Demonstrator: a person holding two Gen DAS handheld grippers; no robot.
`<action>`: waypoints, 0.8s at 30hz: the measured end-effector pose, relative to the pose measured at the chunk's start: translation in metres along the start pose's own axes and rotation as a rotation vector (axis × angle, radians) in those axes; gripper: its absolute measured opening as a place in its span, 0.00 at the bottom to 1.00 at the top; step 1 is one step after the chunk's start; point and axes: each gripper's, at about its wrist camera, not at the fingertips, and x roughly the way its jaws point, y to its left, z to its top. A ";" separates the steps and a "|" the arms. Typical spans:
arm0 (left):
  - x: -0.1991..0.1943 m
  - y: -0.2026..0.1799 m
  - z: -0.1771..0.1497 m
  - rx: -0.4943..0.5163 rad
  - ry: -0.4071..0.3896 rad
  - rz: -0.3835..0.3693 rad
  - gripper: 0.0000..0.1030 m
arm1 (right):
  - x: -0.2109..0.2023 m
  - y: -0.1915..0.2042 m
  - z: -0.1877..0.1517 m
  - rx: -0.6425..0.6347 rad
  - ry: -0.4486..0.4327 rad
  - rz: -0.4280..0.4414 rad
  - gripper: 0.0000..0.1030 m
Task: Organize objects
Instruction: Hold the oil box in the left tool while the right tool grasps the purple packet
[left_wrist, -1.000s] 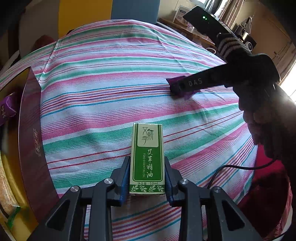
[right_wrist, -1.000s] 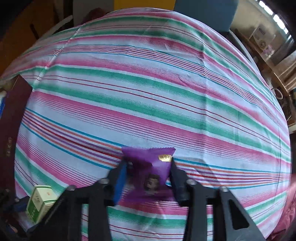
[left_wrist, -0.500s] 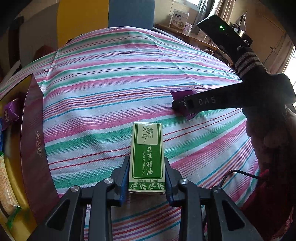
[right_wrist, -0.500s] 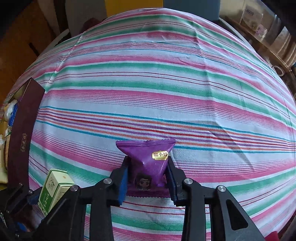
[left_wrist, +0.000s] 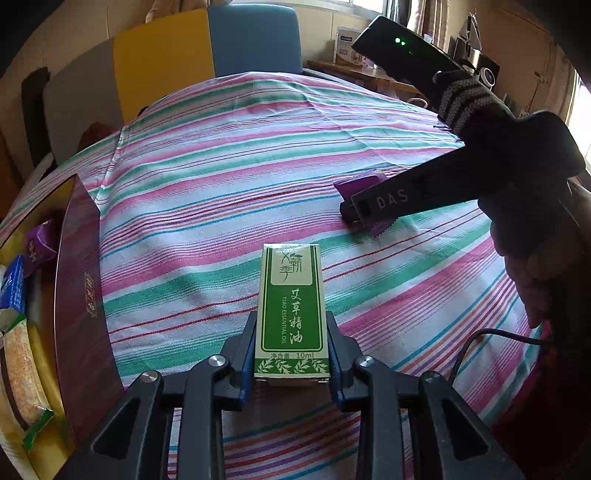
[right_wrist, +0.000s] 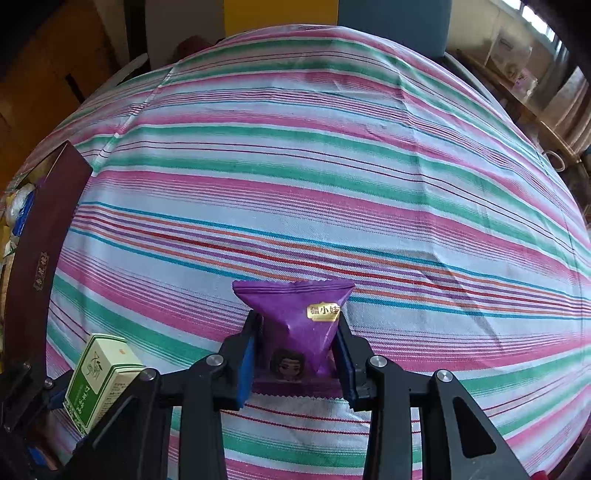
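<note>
Shifted since a second ago: the purple snack packet (right_wrist: 295, 325), which was blurred and slanted between the right-hand pads, is now seen sharp and square between them, and more of the dark red box (right_wrist: 40, 251) at the left edge is brought into the right wrist view. Nearer the left gripper than before — the right gripper (left_wrist: 354, 216) in the left wrist view, where the striped cloth (left_wrist: 229, 177) is shown from a slightly changed angle.

Item, left gripper (left_wrist: 291, 354): clenched on the green essential-oil carton (left_wrist: 291, 314), its lower end pinched between the blue pads (left_wrist: 248, 354). A slight further closing of the jaws is noted, with the carton between them throughout.

Item, right gripper (right_wrist: 295, 354): grasping the purple packet at its narrow lower part, the pads pressed in on both sides; the jaws have just been easing a little wider, yet the wrapper is seen pinched.

Progress, as judged: both loose items are secured, neither yet stowed. Several things — another purple packet (left_wrist: 38, 240), a blue pack (left_wrist: 13, 284), a long biscuit sleeve (left_wrist: 22, 369) — already lie inside the box. Carrying across and setting down of both held items is taken to remain. Nothing else loose is visible on the cloth.
</note>
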 end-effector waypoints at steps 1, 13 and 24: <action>0.000 0.001 0.000 -0.007 0.002 -0.005 0.30 | -0.001 -0.001 0.000 -0.002 -0.002 -0.001 0.38; -0.067 -0.006 0.017 0.008 -0.141 -0.017 0.30 | -0.001 0.002 0.002 -0.020 -0.027 -0.012 0.38; -0.112 0.028 0.012 -0.051 -0.206 0.065 0.30 | 0.005 0.013 0.008 -0.062 -0.062 -0.045 0.38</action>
